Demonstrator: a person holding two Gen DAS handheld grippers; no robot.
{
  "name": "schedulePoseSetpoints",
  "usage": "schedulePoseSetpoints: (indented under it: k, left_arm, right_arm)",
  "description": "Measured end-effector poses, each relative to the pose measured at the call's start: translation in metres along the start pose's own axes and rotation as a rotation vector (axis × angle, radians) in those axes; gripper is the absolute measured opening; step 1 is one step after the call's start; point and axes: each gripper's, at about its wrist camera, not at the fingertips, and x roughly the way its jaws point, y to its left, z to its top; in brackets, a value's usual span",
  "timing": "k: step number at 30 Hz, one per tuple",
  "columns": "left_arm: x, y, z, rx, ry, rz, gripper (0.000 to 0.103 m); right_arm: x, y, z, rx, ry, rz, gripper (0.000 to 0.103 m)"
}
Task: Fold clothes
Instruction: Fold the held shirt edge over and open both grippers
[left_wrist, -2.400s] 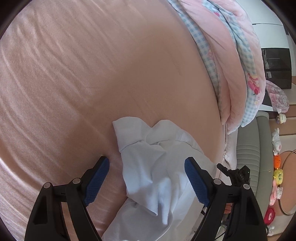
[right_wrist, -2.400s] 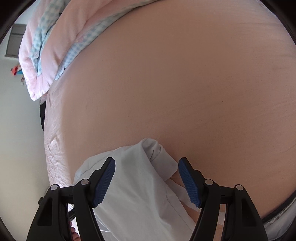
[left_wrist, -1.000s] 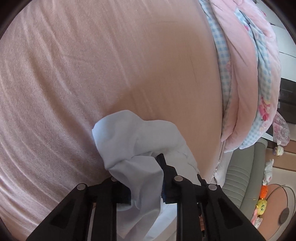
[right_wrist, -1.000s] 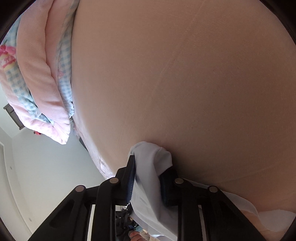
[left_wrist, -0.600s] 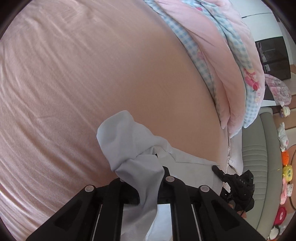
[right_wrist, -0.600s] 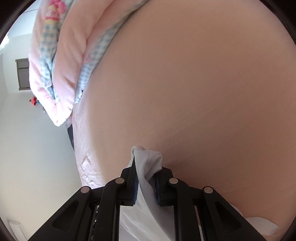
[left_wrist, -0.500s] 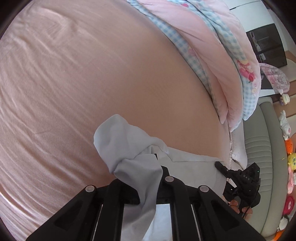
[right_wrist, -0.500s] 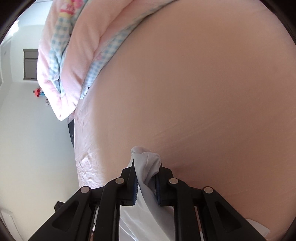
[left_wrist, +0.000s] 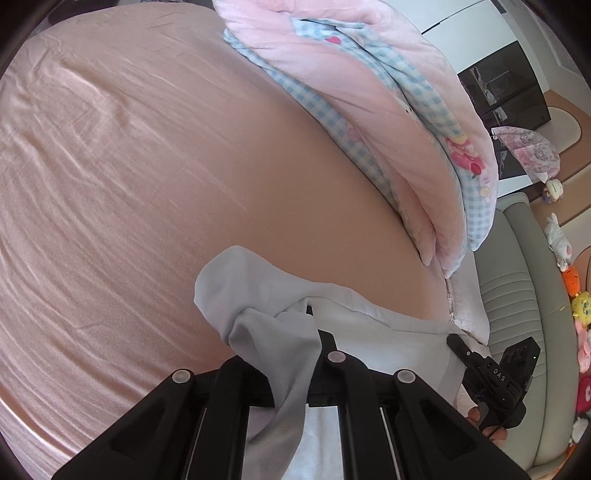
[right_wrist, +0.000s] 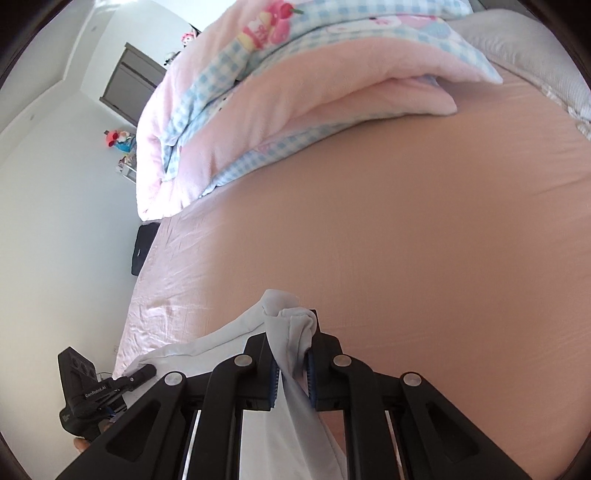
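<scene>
A pale blue-white garment (left_wrist: 251, 291) hangs lifted above the pink bed sheet (left_wrist: 147, 166), stretched between both grippers. My left gripper (left_wrist: 288, 343) is shut on one bunched corner, and cloth drapes over its fingers and hides the pads. In the right wrist view my right gripper (right_wrist: 291, 354) pinches another bunched corner of the garment (right_wrist: 284, 321) between its blue pads (right_wrist: 274, 376), its jaws still closing. Each gripper shows in the other's view: the right gripper (left_wrist: 458, 345) at lower right, the left gripper (right_wrist: 144, 374) at lower left, with a fingertip of a hand below each.
A rolled pink and blue-checked quilt (left_wrist: 369, 92) lies along the far side of the bed, also seen as the quilt (right_wrist: 295, 92) at the top. A grey sofa (left_wrist: 517, 277) with plush toys (left_wrist: 576, 295) stands past the bed's edge. A black object (right_wrist: 140, 251) sits beside the bed.
Both grippers went from open over the flat garment to shut on its corners. Over the last second both rose and rolled, lifting the cloth off the sheet.
</scene>
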Motion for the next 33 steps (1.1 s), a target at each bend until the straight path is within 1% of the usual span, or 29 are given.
schedulePoseSetpoints:
  k: [2,4,7,9,12,15,17,20,22,24,26,28,29,30,31,32,33]
  left_arm:
    - [0.002,-0.006,0.001,0.045,-0.007,0.026,0.005]
    - [0.007,-0.010,0.002,0.088,-0.015,0.057,0.005]
    - [0.026,-0.015,-0.001,0.159,-0.002,0.161,0.005]
    - [0.040,-0.022,-0.008,0.236,0.010,0.264,0.006]
    - [0.050,-0.034,-0.016,0.335,-0.026,0.316,0.006]
    - [0.053,-0.032,-0.012,0.322,-0.040,0.302,0.006]
    - [0.057,-0.024,-0.006,0.291,-0.022,0.295,0.008]
    - [0.060,-0.008,-0.002,0.243,0.020,0.294,0.009]
    - [0.064,0.000,-0.001,0.226,0.051,0.323,0.011]
    - [0.066,0.011,0.000,0.190,0.073,0.348,0.016]
    - [0.065,0.020,-0.001,0.146,0.074,0.351,0.024]
    - [0.062,0.026,0.001,0.108,0.075,0.348,0.028]
    - [0.061,0.028,0.002,0.086,0.079,0.344,0.035]
    - [0.060,0.032,0.004,0.047,0.095,0.344,0.041]
    - [0.059,0.036,0.007,0.008,0.115,0.344,0.058]
    - [0.057,0.039,0.009,-0.027,0.128,0.333,0.079]
    - [0.053,0.040,0.011,-0.042,0.115,0.332,0.087]
  right_arm:
    - [0.003,0.008,0.002,-0.071,-0.002,-0.048,0.009]
    - [0.009,0.012,0.001,-0.143,0.024,-0.116,0.009]
    - [0.022,0.015,-0.006,-0.221,0.067,-0.202,0.009]
    - [0.032,0.011,-0.010,-0.230,0.086,-0.232,0.009]
    - [0.043,0.006,-0.014,-0.224,0.089,-0.269,0.009]
    - [0.050,0.000,-0.014,-0.218,0.100,-0.296,0.009]
    - [0.055,-0.004,-0.014,-0.217,0.115,-0.316,0.009]
    - [0.066,-0.012,-0.017,-0.212,0.181,-0.369,0.010]
    - [0.071,-0.018,-0.019,-0.204,0.203,-0.404,0.013]
    - [0.075,-0.024,-0.021,-0.193,0.217,-0.430,0.016]
    - [0.075,-0.028,-0.022,-0.173,0.215,-0.432,0.016]
    - [0.074,-0.029,-0.021,-0.162,0.219,-0.442,0.020]
    - [0.074,-0.029,-0.020,-0.163,0.227,-0.451,0.027]
    - [0.073,-0.029,-0.019,-0.159,0.238,-0.460,0.036]
    - [0.073,-0.029,-0.017,-0.149,0.251,-0.467,0.042]
    - [0.072,-0.030,-0.016,-0.140,0.264,-0.474,0.053]
    - [0.071,-0.031,-0.014,-0.133,0.273,-0.478,0.060]
